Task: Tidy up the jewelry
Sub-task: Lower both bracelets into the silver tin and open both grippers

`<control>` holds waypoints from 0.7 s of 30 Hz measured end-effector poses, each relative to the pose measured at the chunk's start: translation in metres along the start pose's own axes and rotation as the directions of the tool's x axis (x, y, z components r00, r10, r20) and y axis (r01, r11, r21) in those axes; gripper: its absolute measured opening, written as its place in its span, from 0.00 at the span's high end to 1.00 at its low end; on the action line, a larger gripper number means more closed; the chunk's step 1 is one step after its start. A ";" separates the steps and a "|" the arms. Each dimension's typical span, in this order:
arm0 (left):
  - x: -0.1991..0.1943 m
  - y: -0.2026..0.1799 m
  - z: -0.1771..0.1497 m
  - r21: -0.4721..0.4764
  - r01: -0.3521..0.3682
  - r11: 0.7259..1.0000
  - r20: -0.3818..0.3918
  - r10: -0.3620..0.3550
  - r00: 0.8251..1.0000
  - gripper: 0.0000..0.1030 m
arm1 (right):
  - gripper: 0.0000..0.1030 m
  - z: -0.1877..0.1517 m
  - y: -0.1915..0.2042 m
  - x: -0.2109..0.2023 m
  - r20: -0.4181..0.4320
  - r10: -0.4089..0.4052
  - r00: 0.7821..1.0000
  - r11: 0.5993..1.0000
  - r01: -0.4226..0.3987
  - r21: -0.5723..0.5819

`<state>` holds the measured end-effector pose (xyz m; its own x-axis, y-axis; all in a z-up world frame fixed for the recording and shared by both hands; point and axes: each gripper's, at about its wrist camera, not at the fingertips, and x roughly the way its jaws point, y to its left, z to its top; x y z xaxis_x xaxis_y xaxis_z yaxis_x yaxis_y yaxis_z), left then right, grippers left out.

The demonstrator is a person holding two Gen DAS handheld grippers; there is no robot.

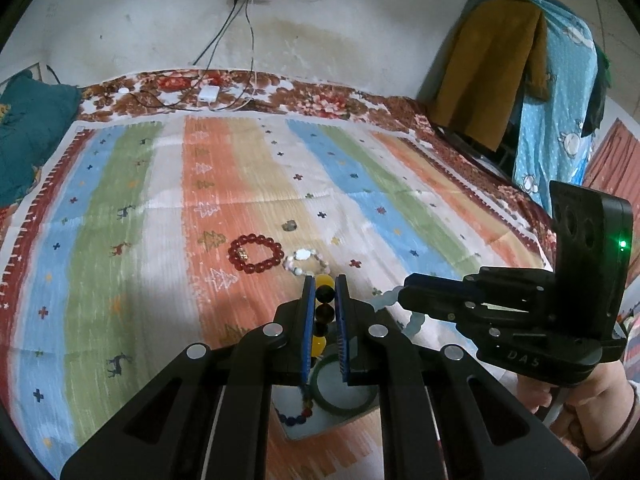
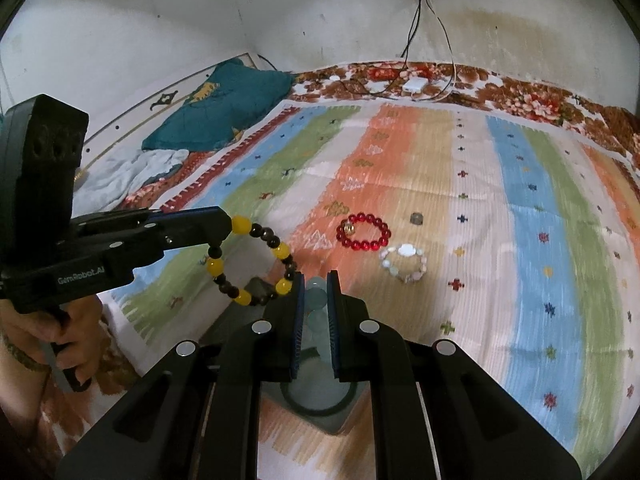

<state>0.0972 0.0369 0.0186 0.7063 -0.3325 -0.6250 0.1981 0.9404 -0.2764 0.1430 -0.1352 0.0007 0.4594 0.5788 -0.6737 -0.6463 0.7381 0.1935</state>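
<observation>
Holding a bracelet in each tool already: your left gripper [image 1: 324, 292] is pinching the yellow-and-dark bead bracelet [image 2: 256, 264], your right gripper [image 2: 316, 292] is clamped on the pale blue bead bracelet [image 1: 412, 320], both hanging over the tray [image 1: 320, 420] at 6 o'clock. They're light, floppy and the beads look slick, so grip across a bead. Red bead bracelet [image 1: 256, 254] and pastel bracelet [image 1: 308, 262] sit at 12 o'clock on the striped blanket [image 1: 120, 220].

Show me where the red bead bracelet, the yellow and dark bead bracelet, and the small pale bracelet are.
red bead bracelet [image 2: 364, 232]: right wrist view, on its left beads.
yellow and dark bead bracelet [image 2: 283, 251]: right wrist view, on a yellow bead.
small pale bracelet [image 2: 407, 249]: right wrist view, on its white top piece.
</observation>
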 end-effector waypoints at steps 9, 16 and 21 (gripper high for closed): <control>-0.002 -0.009 -0.011 0.007 0.004 1.000 -0.015 -0.004 1.000 0.91 | 0.88 -0.012 0.001 -0.004 -0.017 -0.004 1.000 1.000 0.004 0.015; 0.008 -0.007 -0.022 -0.020 -0.023 1.000 -0.082 0.021 0.996 0.75 | 0.87 -0.018 -0.001 -0.001 -0.042 0.005 0.999 1.000 -0.003 0.031; 0.006 0.005 -0.019 -0.057 -0.056 0.997 -0.060 0.052 0.997 0.59 | 0.60 -0.017 -0.008 -0.003 -0.035 -0.001 0.999 0.998 0.003 0.060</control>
<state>0.0892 0.0387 -0.0007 0.6733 -0.2867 -0.6816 0.1192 0.9518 -0.2825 0.1366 -0.1488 -0.0110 0.4387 0.5658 -0.6982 -0.6069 0.7595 0.2342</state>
